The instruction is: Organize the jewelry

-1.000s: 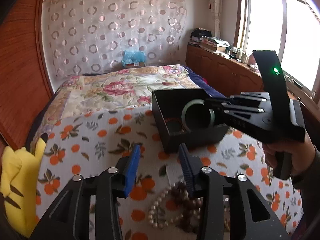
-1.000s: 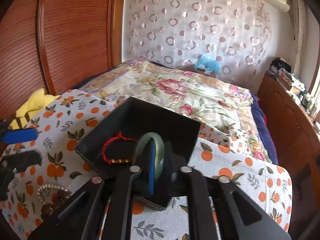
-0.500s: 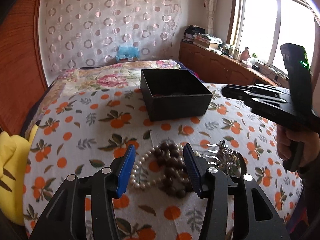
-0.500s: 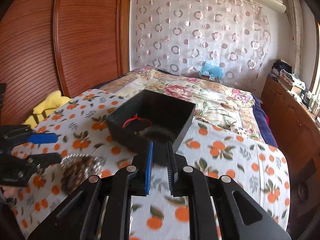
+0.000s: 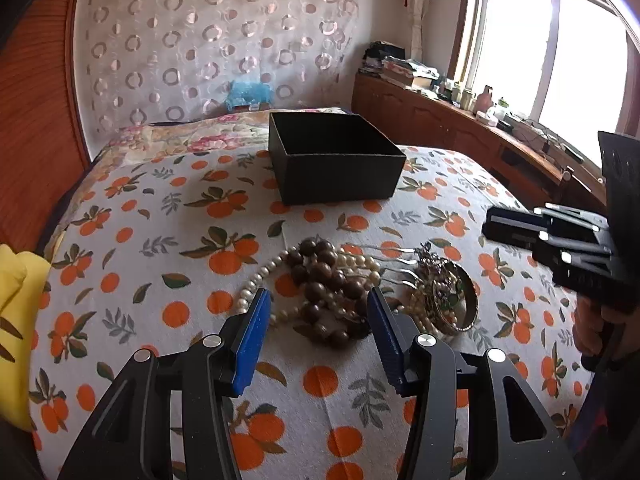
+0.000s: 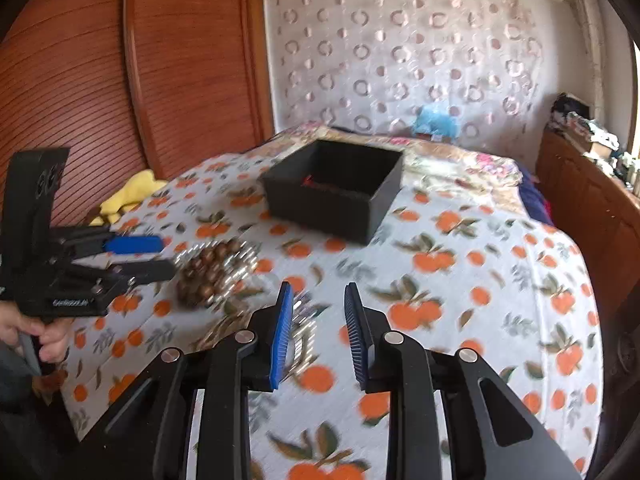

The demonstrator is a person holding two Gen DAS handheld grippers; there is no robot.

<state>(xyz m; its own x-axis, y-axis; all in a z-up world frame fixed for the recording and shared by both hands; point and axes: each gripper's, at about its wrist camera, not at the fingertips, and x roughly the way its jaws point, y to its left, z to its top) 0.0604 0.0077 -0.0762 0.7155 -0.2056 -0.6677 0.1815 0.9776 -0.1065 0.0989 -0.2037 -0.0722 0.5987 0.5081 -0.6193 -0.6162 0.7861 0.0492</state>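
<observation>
Heaped on the orange-print bedspread (image 5: 168,264) near the front edge: a brown wooden bead bracelet (image 5: 324,284) tangled with a white pearl strand (image 5: 256,284), and just right of them a silver hair comb (image 5: 384,258) and a metal bangle (image 5: 460,300). Left gripper (image 5: 316,312) hovering low over the pile, fingers about half spread with nothing held, straddling the brown beads as if lined up to pinch them; no contact visible. Farther back, well apart from the heap, a black open box (image 5: 340,176) with a red cord bracelet (image 6: 316,182) just showing inside, evidently the collecting place, set within easy reach of both hands. Right gripper (image 6: 318,322) off to the right of the pile, empty, fingers partly parted and just widened, nothing between them, pointed toward the comb side of the heap, which is blurred in that view. Likely sharing the work: one tool per side of the pile. Tangle of beads and pearls liable to lift together, so a clean pinch on one strand only seems wise. Most of the sorting judged not yet done.
</observation>
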